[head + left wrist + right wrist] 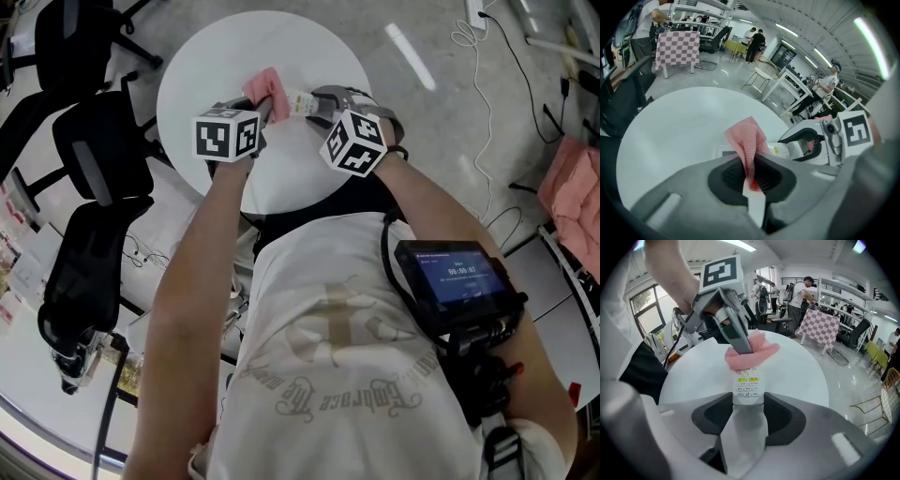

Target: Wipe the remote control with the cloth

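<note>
One round white table point(202, 84) (office chairs point(94, 159) beside): left gripper point(752, 176) clamps cloth point(747, 138), right gripper point(749, 414) clamps remote point(748, 386)

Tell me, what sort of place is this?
Probably an open office or lab workshop: black office chairs beside a round white table, a checkered-cloth table, and people working at white benches.

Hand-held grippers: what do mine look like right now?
The left hand-held gripper and right hand-held gripper have grey bodies with black jaw pads. Each carries a white cube with black square markers. The person wears a white short-sleeved T-shirt.
</note>
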The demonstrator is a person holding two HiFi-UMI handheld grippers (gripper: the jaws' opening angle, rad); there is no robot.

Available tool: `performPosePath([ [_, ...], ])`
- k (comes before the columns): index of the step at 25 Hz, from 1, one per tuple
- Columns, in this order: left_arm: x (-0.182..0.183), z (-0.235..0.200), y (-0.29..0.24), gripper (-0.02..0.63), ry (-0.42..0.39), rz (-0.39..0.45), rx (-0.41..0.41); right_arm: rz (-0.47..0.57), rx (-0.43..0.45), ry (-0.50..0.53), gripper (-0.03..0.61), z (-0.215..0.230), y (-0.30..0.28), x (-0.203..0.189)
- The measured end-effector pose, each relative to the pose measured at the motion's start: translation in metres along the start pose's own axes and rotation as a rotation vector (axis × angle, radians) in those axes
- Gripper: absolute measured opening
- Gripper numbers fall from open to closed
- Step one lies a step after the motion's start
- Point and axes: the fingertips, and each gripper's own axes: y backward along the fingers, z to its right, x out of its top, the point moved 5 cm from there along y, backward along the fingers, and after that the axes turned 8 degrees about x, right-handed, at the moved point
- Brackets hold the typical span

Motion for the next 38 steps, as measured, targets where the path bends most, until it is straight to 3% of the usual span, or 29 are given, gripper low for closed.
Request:
performPosePath([
  [9, -0.023, -0.066, 0.02, 0.02, 0.181, 0.029, 0.127, -0.034, -0.001, 0.003, 0.216, 0.005, 0.0, -0.006],
  [13, -0.036, -0.078, 0.03, 0.02, 0.279, 0.076, 0.133, -0.058, -0.004, -0.001, 0.222, 0.007, 0.001, -0.01],
  [23, -0.085, -0.053, 0.052, 0.02, 0.368, 0.202, 0.078, -0.13, 0.011, 0.033, 0.249, 0.004, -0.01, 0.013],
  [31, -0.145, -0.021, 0.082, 0.02, 0.42, 0.315, 0.101, -0.254, 0.015, 0.073, 0.264, -0.005, -0.025, 0.02],
  [38, -0.191, -0.007, 0.099, 0.02, 0.51, 0.392, 0.121, -0.372, 0.001, 0.133, 0.256, -0.012, -0.038, 0.031],
])
